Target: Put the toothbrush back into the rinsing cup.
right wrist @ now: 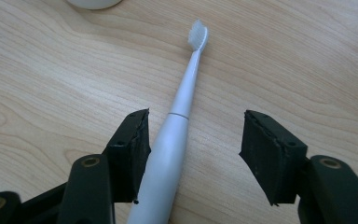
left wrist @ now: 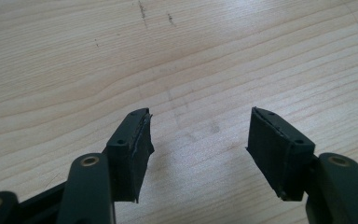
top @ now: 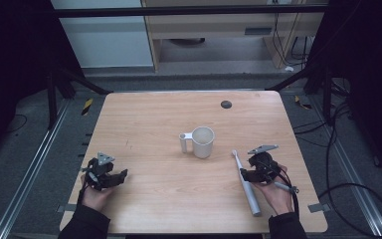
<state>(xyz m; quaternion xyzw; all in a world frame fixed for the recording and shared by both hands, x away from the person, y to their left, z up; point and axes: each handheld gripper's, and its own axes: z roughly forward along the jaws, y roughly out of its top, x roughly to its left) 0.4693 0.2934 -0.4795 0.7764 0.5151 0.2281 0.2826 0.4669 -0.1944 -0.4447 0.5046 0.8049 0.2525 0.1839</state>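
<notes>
A white electric toothbrush point(top: 244, 182) lies flat on the wooden table point(top: 169, 119), its head pointing away from the person. In the right gripper view the toothbrush point(right wrist: 172, 126) runs between the jaws, close against the left one. My right gripper point(right wrist: 193, 144) is open around it; the same gripper point(top: 245, 172) sits just right of the brush in the high view. A white mug point(top: 201, 142) with its handle to the left stands at the table's middle. My left gripper point(top: 121, 178) rests near the front left, and in its own view the left gripper point(left wrist: 198, 144) is open over bare wood.
A small dark round spot point(top: 226, 104) sits near the table's far edge. The mug's base point(right wrist: 93, 3) shows at the top of the right gripper view. Cables and metal frame rails run along the floor on both sides of the table.
</notes>
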